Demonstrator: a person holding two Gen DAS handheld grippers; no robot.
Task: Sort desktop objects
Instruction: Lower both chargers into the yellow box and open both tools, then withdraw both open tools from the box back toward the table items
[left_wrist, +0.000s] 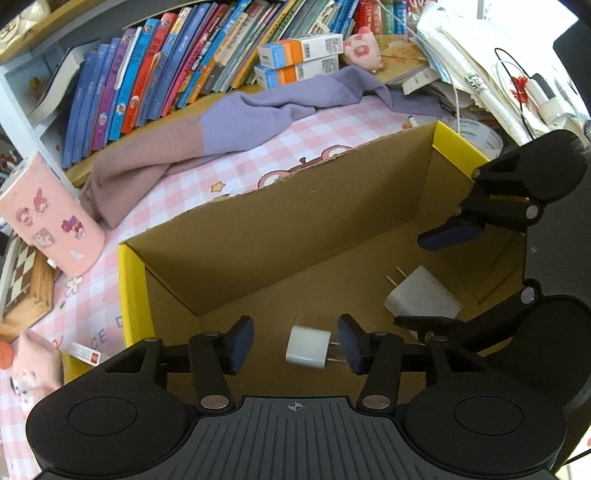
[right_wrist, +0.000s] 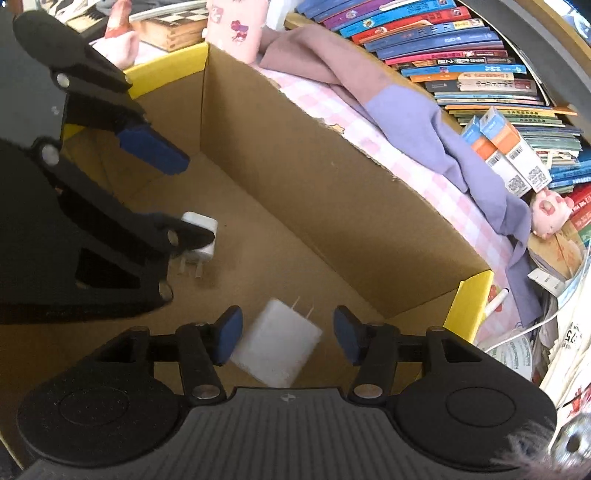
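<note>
Small charger (left_wrist: 308, 347) between parted left jaws.

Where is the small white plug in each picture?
Left wrist view: the small white plug sits low in the middle, on the floor of the cardboard box, between the left gripper's open fingers.
Right wrist view: the same plug is at middle left, partly behind the left gripper's black finger.
Shared landmark: the bigger white charger lying in the same box.
</note>
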